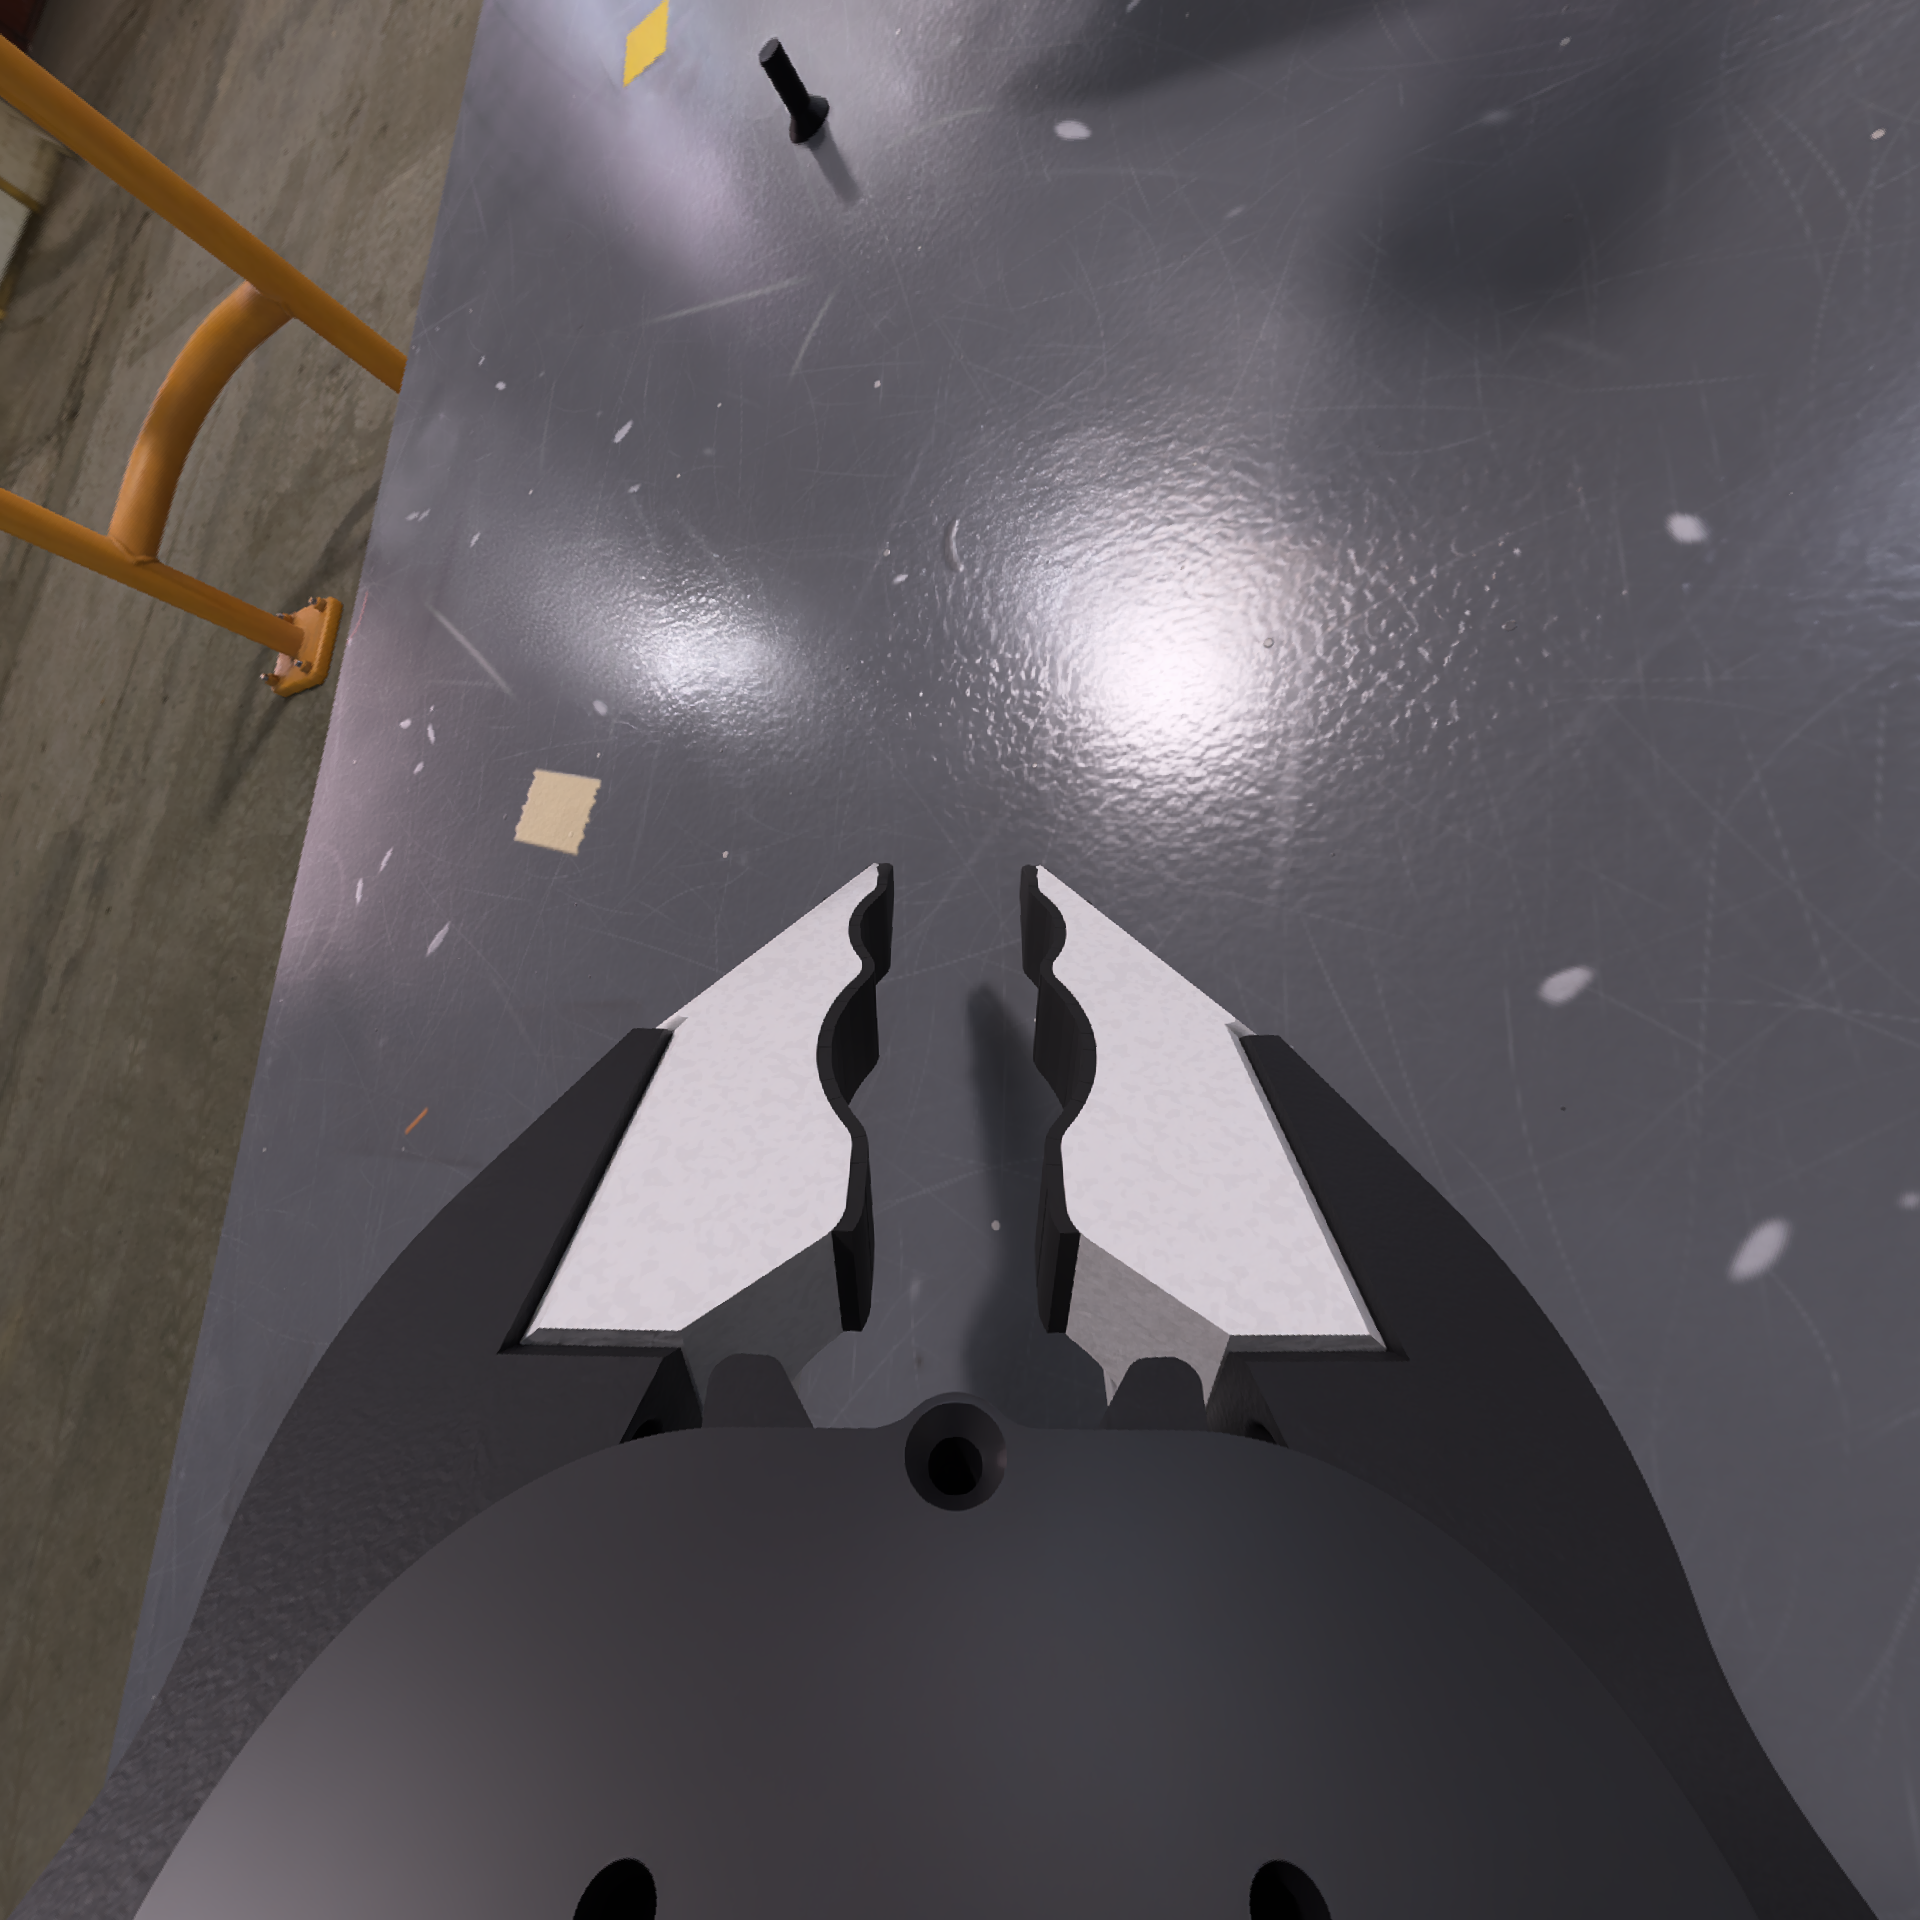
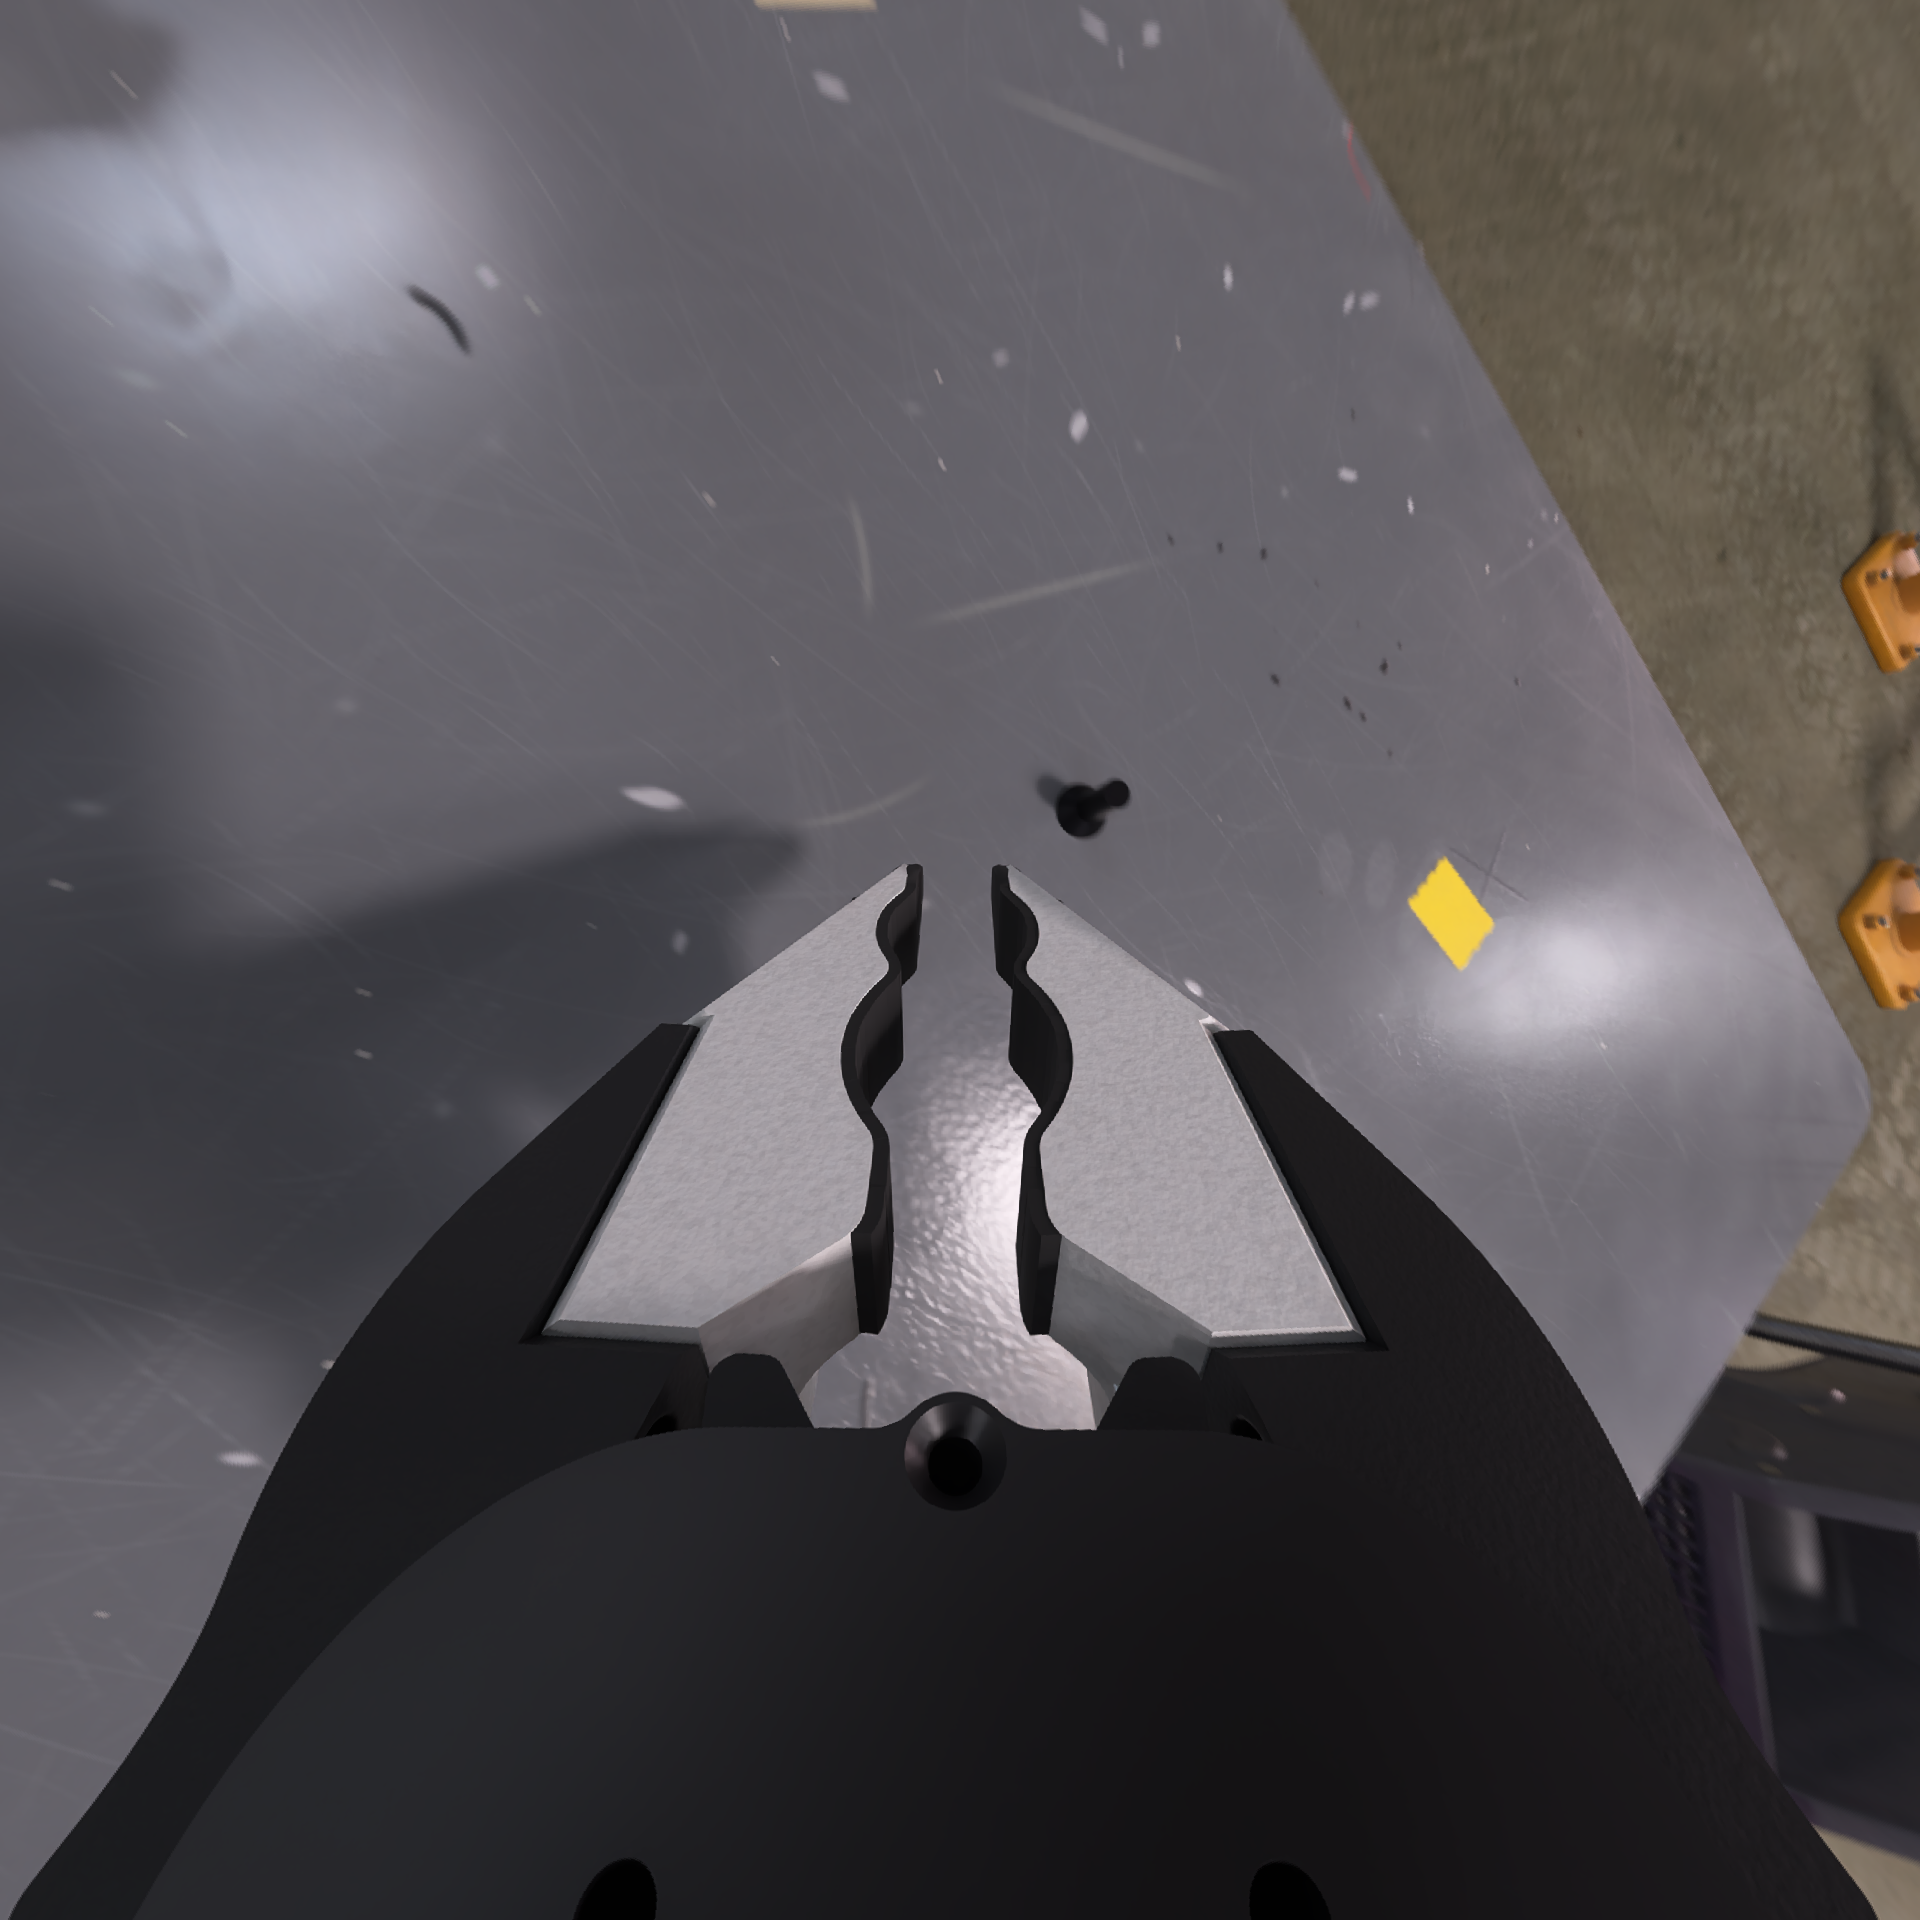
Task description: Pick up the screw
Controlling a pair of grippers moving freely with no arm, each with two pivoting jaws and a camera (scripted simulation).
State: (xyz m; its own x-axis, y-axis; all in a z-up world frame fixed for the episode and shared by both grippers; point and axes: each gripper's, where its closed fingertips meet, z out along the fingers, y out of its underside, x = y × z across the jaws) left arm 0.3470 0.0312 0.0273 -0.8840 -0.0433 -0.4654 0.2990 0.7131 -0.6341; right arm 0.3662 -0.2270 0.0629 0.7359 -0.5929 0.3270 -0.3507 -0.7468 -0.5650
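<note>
A small black screw (image 1: 792,91) lies on the grey table (image 1: 1143,416), far ahead of my left gripper (image 1: 956,873) and a little left of its line. The left gripper is open and empty, its jaws apart. In the right wrist view the screw (image 2: 1086,802) lies on the table just beyond my right gripper (image 2: 956,873), slightly right of the fingertips, head toward the left. The right gripper is open with a narrow gap, empty and apart from the screw.
A yellow patch (image 2: 1449,927) is stuck to the table right of the screw; it also shows in the left wrist view (image 1: 646,40). A beige patch (image 1: 558,811) lies near the table's left edge. An orange railing (image 1: 187,395) stands on the floor. Orange feet (image 2: 1886,613) stand past the right edge.
</note>
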